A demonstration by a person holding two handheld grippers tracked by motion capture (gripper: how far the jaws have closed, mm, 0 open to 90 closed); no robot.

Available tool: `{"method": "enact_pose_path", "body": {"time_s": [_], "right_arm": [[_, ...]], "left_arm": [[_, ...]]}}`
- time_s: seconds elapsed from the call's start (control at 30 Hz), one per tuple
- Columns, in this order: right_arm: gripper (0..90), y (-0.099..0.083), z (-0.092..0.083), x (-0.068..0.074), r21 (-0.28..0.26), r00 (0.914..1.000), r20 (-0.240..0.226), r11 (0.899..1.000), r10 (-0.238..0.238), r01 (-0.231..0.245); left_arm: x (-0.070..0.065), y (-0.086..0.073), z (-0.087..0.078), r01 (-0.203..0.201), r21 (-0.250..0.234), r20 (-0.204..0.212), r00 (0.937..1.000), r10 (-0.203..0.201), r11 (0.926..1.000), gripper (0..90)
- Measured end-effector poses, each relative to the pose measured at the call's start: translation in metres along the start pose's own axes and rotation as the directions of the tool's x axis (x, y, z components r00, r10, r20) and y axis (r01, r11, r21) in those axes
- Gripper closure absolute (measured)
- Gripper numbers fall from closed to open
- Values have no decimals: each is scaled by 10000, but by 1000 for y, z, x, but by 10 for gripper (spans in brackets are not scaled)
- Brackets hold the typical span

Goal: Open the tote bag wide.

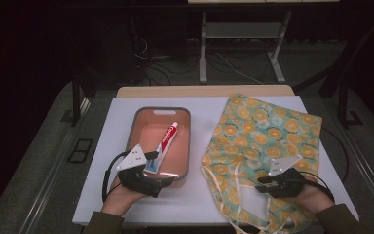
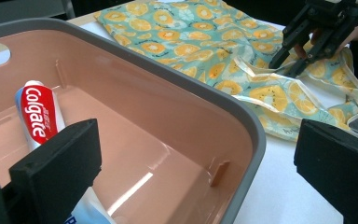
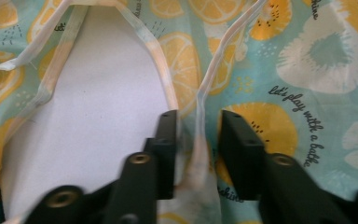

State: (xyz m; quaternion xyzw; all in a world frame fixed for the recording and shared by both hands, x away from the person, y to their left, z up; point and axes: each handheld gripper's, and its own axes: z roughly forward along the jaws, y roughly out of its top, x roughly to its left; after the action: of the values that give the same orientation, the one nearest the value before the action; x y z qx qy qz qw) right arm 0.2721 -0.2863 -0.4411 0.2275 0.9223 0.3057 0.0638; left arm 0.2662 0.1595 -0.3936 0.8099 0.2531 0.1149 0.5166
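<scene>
The right gripper point(image 3: 197, 140) has its jaws narrowed around the rim of the fabric bag point(image 1: 265, 141), the cloth edge standing between them, though whether the pads pinch it cannot be told. The step looks like opening the bag's mouth; next comes a firm pinch and lift. The left gripper point(image 1: 152, 161) hangs wide open around the toothpaste tube point(image 2: 39, 116), which runs lengthwise away from it, cap at the far end, inside the pink tub point(image 2: 242, 121).

A white tabletop point(image 1: 202, 105) carries a pink tub point(image 1: 134, 126) with a grey rim on its left half and a flat orange-patterned cloth bag point(image 1: 268, 131) on its right.
</scene>
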Motion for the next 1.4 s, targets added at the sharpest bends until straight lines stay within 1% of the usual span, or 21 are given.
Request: {"method": "enact_pose_path", "body": {"time_s": [0.13, 0.27, 0.33, 0.37, 0.53, 0.6, 0.63, 0.7, 0.77, 0.8, 0.83, 0.87, 0.9, 0.93, 0.97, 1.03, 1.1, 1.13, 1.23, 1.33, 1.4], "right_arm": [[890, 1, 0, 0, -11, 9999, 139, 10000, 24, -24], [898, 1, 0, -2, -105, 9995, 61, 9995, 296, -295], [898, 4, 2, -3, -299, 9991, 114, 9987, 412, -408], [898, 7, 3, -3, -338, 9988, 163, 9984, 460, -454], [897, 28, 15, -4, -615, 9970, 39, 9952, 767, -764], [897, 37, 21, -2, -658, 9964, 43, 9943, 845, -841], [897, 42, 25, -1, -643, 9962, -32, 9941, 874, -874], [897, 50, 32, 4, -586, 9970, -170, 9954, 750, -758], [896, 57, 37, 11, -566, 9968, -417, 9959, 685, -708], [892, 59, 39, 15, -502, 9977, -401, 9971, 544, -564], [880, 60, 40, 18, -449, 9985, -336, 9980, 421, -436], [791, 60, 41, 19, -442, 9988, -316, 9983, 373, -386], [702, 60, 39, 20, -578, 9987, -341, 9975, 388, -407], [589, 61, 32, 20, -980, 9974, -574, 9939, 442, -497], [589, 61, 32, 20, -980, 9974, -574, 9939, 442, -497], [512, 62, 24, 21, -1419, 9962, -730, 9882, 480, -581], [474, 65, 16, 27, -1762, 9943, -1042, 9835, 237, -419], [456, 66, 14, 30, -1864, 9932, -1145, 9816, 196, -409], [436, 69, 14, 42, -2002, 9894, -1452, 9792, 51, -344], [428, 75, 20, 59, -1918, 9837, -1699, 9811, -590, 257], [428, 77, 24, 68, -1916, 9769, -1954, 9803, -867, 486]], "left_arm": [[0, 0, 1, 21, -1, 5, 10000, -21, 10000, 0], [0, 0, 0, 20, 13, 5, 10000, -20, 10000, 0], [1, 0, 0, 12, 6, -14, 10000, -12, 10000, 0], [1, 0, 0, 26, -9, -6, 10000, -26, 10000, 0], [1, 0, -1, 20, -15, -41, 10000, -20, 10000, 0], [1, 1, -1, 45, -30, -46, 10000, -46, 10000, 0], [1, 1, -1, 44, -26, -35, 10000, -44, 10000, 0], [1, 1, 0, 33, -22, -17, 10000, -33, 10000, 0], [1, 0, 0, 24, -13, -17, 10000, -24, 10000, 0], [1, 0, -1, 25, -9, -10, 10000, -25, 10000, 0], [1, 0, -1, 11, -6, -18, 10000, -12, 10000, 0], [1, 0, -1, 4, -8, -19, 10000, -4, 10000, 0], [1, 0, -1, 5, -16, -9, 10000, -5, 10000, 0], [1, 0, -1, 0, -14, -10, 10000, 0, 10000, 0], [1, 0, -1, -4, -11, -14, 10000, 4, 10000, 0], [1, 0, -1, 11, -18, -10, 10000, -11, 10000, 0], [0, 0, 0, 13, -18, -1, 10000, -13, 10000, 0], [1, 0, 0, 5, 8, 0, 10000, -5, 10000, 0], [0, 0, 1, 14, 17, -6, 10000, -14, 10000, 0], [0, 0, 0, 14, 7, -3, 10000, -14, 10000, 0], [0, 0, 0, 8, -4, -1, 10000, -8, 10000, 0]]}}
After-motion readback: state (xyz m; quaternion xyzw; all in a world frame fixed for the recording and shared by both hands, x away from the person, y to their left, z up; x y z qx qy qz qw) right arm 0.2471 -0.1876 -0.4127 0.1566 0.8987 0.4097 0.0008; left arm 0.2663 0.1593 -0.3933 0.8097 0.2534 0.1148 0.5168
